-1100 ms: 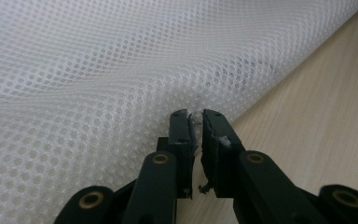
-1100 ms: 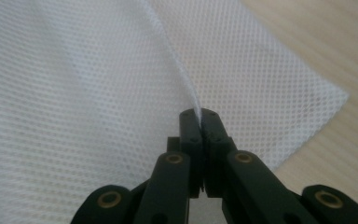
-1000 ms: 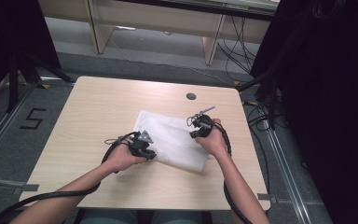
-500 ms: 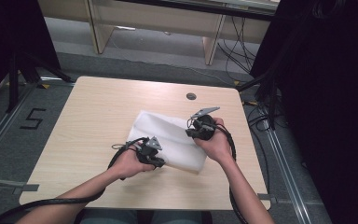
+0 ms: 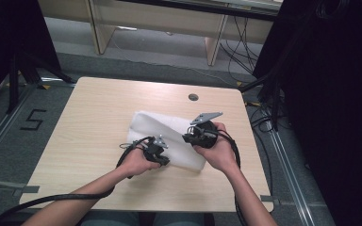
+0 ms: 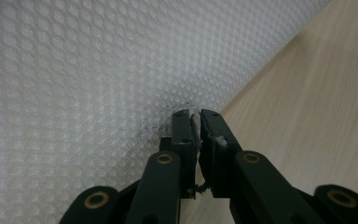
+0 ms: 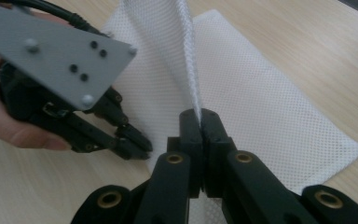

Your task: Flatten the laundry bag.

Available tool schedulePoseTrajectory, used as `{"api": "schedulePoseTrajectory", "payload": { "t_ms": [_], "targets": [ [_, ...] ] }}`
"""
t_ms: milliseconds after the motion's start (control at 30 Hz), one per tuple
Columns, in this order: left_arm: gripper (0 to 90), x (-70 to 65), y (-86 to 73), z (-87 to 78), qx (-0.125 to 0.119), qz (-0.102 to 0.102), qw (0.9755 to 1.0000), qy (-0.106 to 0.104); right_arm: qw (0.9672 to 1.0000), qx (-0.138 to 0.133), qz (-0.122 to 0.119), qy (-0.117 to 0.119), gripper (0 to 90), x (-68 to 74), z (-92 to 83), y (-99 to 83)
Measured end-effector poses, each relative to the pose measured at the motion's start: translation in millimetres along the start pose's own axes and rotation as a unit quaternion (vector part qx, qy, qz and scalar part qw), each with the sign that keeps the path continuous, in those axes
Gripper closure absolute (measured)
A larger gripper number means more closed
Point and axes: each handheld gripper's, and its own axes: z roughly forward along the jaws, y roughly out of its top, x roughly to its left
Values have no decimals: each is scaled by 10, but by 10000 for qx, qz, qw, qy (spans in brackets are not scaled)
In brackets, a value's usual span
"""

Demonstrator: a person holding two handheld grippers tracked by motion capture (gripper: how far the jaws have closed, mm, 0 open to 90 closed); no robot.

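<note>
Currently, both claws are clamped on the white mesh cloth (image 5: 169, 136) at mid-desk (image 5: 99, 113), the left claw (image 6: 195, 122) pinning its near edge while the right claw (image 7: 200, 119) lifts a fold, apparently for folding.

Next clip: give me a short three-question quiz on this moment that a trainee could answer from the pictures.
1. True or false: the right tongs are shut on a raised fold of the white mesh cloth.
2. Where do the left tongs grip the cloth? A) at its edge beside bare table, B) in its middle, C) they do not touch it.
3. What dark round thing sits in the wooden table beyond the cloth?

Key
1. True: the fold rises from between the closed jaws.
2. A: the jaws pinch the cloth's edge where the wood begins.
3. A small round hole in the tabletop.
</note>
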Motion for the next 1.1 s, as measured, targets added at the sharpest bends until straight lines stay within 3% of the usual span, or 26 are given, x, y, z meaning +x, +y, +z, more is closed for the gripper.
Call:
{"api": "schedulePoseTrajectory", "payload": {
  "t_ms": [33,133,167,333,400,500,533,600,633,667,700,833,900,967,1067,1100],
  "targets": [
    [830,-19,0,3,-78,-61,9999,17,9999,57,-110,38,900,29,-30,-2],
    [828,-37,-9,-6,-119,-44,9999,28,9999,-26,-123,22,899,48,-26,-23],
    [829,-27,-17,-26,-21,99,9999,49,9998,46,-205,75,899,43,-47,-43],
    [819,-9,-84,-102,31,143,9999,43,9998,-14,-176,111,899,92,-49,-107],
    [807,5,-123,-146,1,56,10000,62,9996,-9,-264,110,899,87,-55,-115],
    [807,92,-195,-243,87,113,9999,40,9995,-15,-318,77,900,104,-75,-142],
    [807,111,-230,-263,109,18,9999,82,9993,-121,-351,51,900,105,-62,-154],
    [808,143,-268,-281,158,30,9998,79,9993,-38,-355,96,900,120,-75,-169],
    [808,163,-286,-304,166,72,9998,97,9997,-133,-198,35,900,152,-66,-185],
    [803,186,-313,-341,149,10,9998,106,9995,-191,-247,21,900,188,-78,-200],
    [798,216,-325,-370,143,57,9998,121,9996,-19,-259,98,900,193,-113,-194],
    [796,314,-387,-447,161,-71,9996,225,9988,-260,-403,105,899,221,-96,-234],
    [795,388,-448,-495,221,-210,9992,270,9989,-174,-404,152,900,237,-104,-256],
    [793,430,-481,-504,207,-273,9990,288,9987,-252,-406,197,900,258,-86,-288],
    [789,474,-515,-487,255,-337,9987,282,9983,-128,-490,288,900,280,-99,-317],
    [787,476,-522,-479,227,-349,9987,292,9986,-169,-420,264,900,304,-86,-336]
  ]
}}
